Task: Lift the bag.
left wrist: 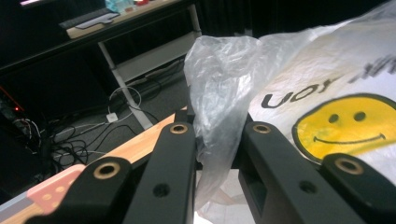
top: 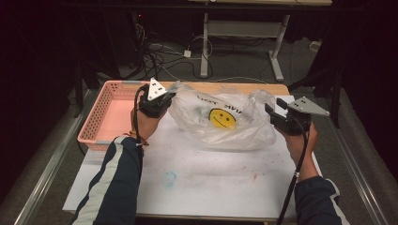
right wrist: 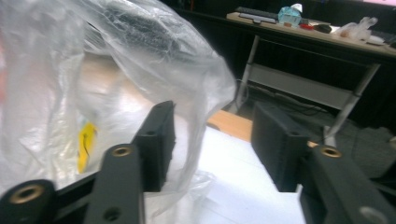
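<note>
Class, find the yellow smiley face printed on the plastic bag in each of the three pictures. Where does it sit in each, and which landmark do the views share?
High view: smiley face at centre, on the bag between both grippers.
Left gripper view: at right, beside the jaws.
Right gripper view: a thin yellow sliver at left, seen through the plastic.
Shared landmark: the plastic bag itself.

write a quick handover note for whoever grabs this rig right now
Left claw: a bunched fold of the clear smiley-face plastic bag sits between its jaws, gap still visible, so grip is unconfirmed.
Right claw: open at the bag's other end, film draped over one jaw.
The bag lies on the white table mat, beside the pink basket.
Done: left side engaged. Left: probably close the right claw on the film.
</note>
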`<state>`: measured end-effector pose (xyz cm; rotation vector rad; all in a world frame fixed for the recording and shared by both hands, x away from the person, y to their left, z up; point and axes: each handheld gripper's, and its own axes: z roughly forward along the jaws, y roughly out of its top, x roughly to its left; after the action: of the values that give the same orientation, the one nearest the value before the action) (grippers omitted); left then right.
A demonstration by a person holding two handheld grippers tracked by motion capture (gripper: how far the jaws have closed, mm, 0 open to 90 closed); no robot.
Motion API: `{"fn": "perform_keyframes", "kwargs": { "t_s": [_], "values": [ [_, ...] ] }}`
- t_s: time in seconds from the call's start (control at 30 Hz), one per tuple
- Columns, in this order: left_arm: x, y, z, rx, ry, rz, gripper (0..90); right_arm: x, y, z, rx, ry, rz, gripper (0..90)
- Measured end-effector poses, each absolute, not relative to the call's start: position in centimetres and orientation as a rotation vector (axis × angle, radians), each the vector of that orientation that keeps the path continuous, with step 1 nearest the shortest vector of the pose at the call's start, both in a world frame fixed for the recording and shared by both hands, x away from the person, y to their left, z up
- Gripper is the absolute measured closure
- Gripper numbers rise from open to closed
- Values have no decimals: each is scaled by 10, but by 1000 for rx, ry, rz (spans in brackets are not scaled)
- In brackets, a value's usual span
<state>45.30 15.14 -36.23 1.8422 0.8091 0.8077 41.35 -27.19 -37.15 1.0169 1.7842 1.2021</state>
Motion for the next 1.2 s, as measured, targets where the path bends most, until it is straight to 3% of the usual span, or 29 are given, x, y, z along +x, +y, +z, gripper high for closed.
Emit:
{"fn": "perform_keyframes", "kwargs": {
  "t_s": [0.37,0.43,0.73,0.97,1.03,1.2],
  "values": [
    [439,173,-357,1815,814,808,803,391,-265,-360,944,1886,1232,387],
    [434,173,-359,1857,795,817,736,386,-262,-358,924,1926,1228,354],
    [417,189,-357,1832,781,824,748,351,-254,-342,800,1892,1286,262],
    [399,195,-351,1803,740,836,465,336,-254,-338,777,1863,1302,203],
    [394,197,-350,1775,737,875,340,335,-255,-337,779,1852,1309,203],
    [380,200,-343,1724,695,855,258,331,-253,-335,774,1834,1335,219]
  ]
}}
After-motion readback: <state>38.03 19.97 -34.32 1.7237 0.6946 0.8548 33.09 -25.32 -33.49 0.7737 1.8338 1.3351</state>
